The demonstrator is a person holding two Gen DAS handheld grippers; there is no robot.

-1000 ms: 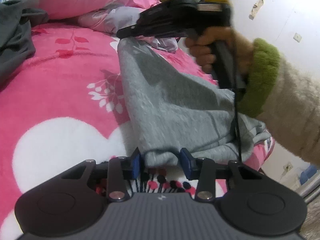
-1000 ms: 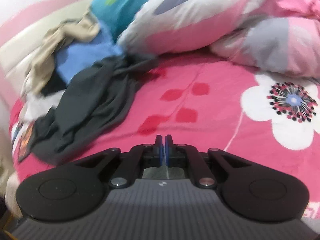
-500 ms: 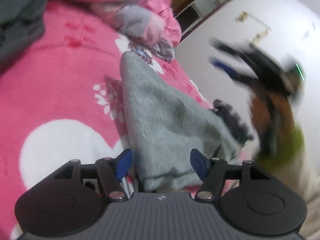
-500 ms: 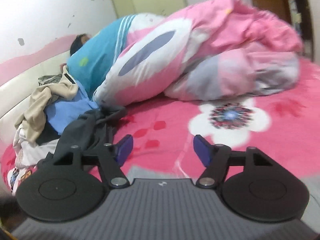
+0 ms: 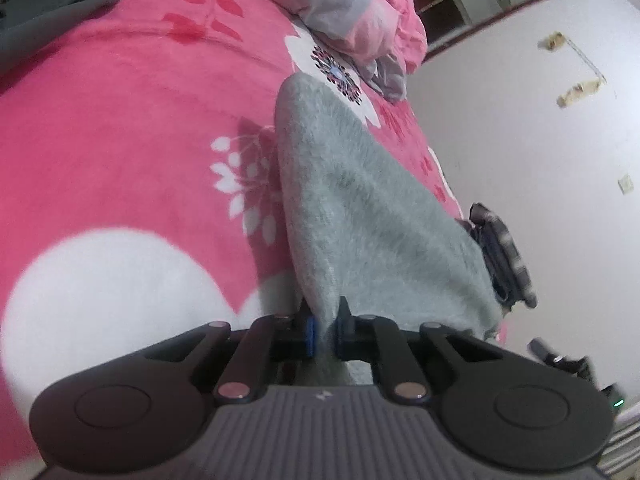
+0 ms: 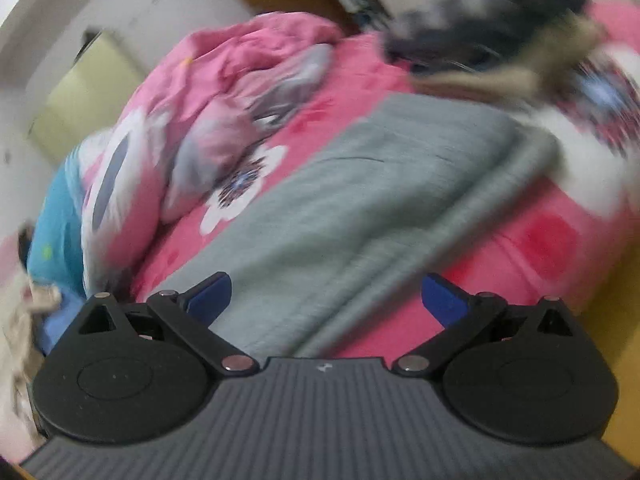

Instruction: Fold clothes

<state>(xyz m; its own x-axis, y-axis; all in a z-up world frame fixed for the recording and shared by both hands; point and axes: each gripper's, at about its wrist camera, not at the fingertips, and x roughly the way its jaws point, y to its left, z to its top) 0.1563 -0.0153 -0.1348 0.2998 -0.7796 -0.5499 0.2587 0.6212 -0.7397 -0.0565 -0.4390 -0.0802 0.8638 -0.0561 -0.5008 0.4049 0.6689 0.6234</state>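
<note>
We are pinching a fold of the grey garment (image 5: 360,216) in the left tool (image 5: 325,330); its blue pads are pressed together on the cloth at the near edge. From that grip the grey fabric is rising as a taut ridge and stretching away across the pink floral bedcover (image 5: 120,152), toward the far side of the bed. A dark striped piece of clothing (image 5: 500,256) is lying just beside the garment's right edge, near the white wall (image 5: 540,140). A crumpled pink and grey quilt (image 5: 352,12) is sitting beyond the garment's far tip.

We are holding the right tool (image 6: 325,298) over the same grey garment (image 6: 360,184), which is lying spread on the bedcover (image 6: 552,240). Its jaws are opening, spread wide, and the pads are not pressing on anything; the cloth is showing between them. This view is heavily blurred. A dark heap (image 6: 480,16) is showing at the top right; we cannot tell what it is.
</note>
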